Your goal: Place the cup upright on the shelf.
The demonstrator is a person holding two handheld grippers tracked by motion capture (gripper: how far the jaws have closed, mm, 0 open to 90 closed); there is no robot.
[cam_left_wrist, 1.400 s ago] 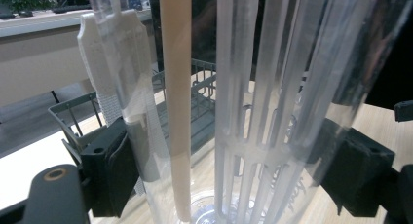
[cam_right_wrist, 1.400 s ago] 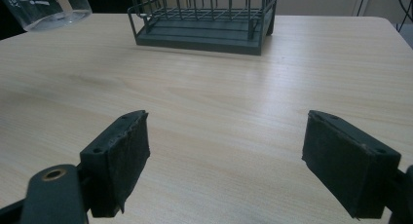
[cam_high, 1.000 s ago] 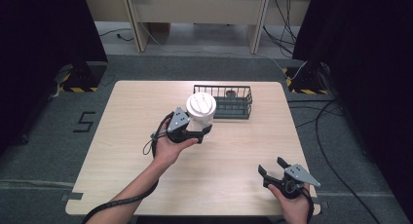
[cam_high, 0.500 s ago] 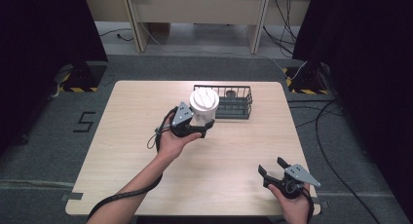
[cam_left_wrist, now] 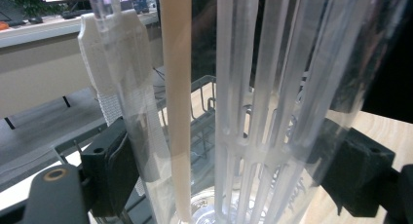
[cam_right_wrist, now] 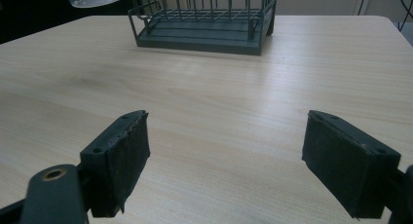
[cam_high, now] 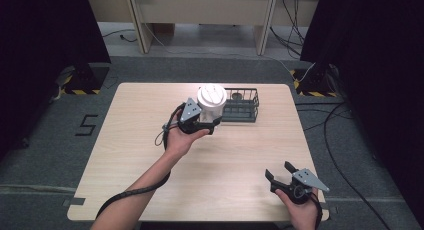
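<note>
The left gripper (cam_high: 207, 124) holds a clear ribbed cup (cam_high: 211, 102) with a white lid between its fingers, lifted above the counter (cam_high: 150, 140) just beside the wire basket (cam_high: 242, 105). I judge the carrying step is running; next it must lower the cup into the basket. The right gripper (cam_high: 280, 176) rests with fingers wide

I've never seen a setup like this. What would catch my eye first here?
Probably the clear plastic tumbler with a white lid, held up off the table by the left gripper just beside a dark wire basket at the table's far edge. In the left gripper view its ribbed clear wall sits between the black fingers. Near the front right corner, the right gripper waits open and empty above the pale wooden table.
</note>
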